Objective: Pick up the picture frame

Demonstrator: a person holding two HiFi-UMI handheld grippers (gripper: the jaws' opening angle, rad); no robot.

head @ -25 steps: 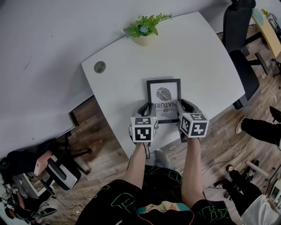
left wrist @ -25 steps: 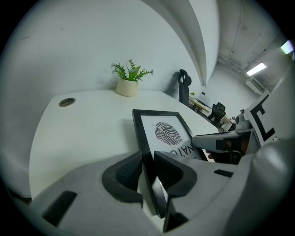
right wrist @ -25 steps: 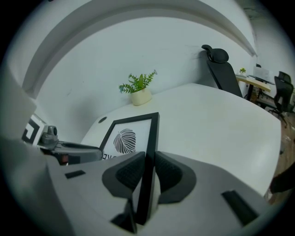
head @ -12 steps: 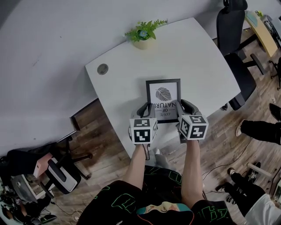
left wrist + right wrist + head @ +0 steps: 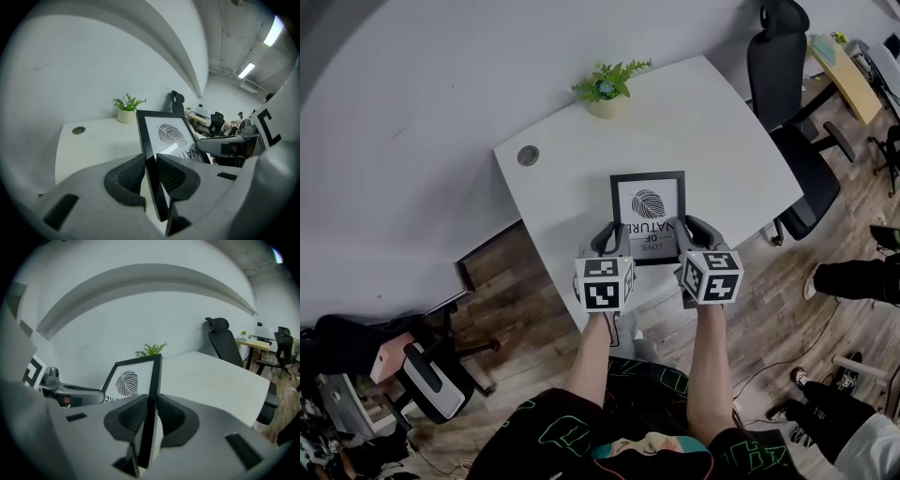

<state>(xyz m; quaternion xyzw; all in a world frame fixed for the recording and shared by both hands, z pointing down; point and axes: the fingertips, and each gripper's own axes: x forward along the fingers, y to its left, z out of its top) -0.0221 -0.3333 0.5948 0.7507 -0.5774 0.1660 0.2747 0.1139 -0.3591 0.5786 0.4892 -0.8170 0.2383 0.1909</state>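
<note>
Two grippers share the load, one clamped on each side of the picture frame [image 5: 648,211]. The left gripper [image 5: 612,234] has its ribbed pads [image 5: 126,176] closed narrow on the frame's left black rail, one pad on the front and one on the back. The rail runs up past the fingertips, and its lower corner shows just below them. The right gripper [image 5: 687,232] does the same on the right rail. In the right gripper view its pads [image 5: 173,416] press on both faces of the thin black edge, which stands nearly upright between them.

Between the two sets of fingers lies the frame's print, a dark leaf-like fingerprint above lettering. From the head view the lettering reads upside down. The frame [image 5: 164,136] tilts up and away from the fingertips, and its far edge is lifted off the white table [image 5: 694,122]. It sits over the table's near edge.

Beyond the fingertips, well apart from the frame, a small potted plant [image 5: 607,86] stands at the table's far edge against the wall. A round cable grommet [image 5: 528,156] sits in the tabletop, ahead and to the left of the left gripper's fingers. Off to the right of the right gripper's fingers, past the table's far corner, stands a black office chair [image 5: 783,56].
</note>
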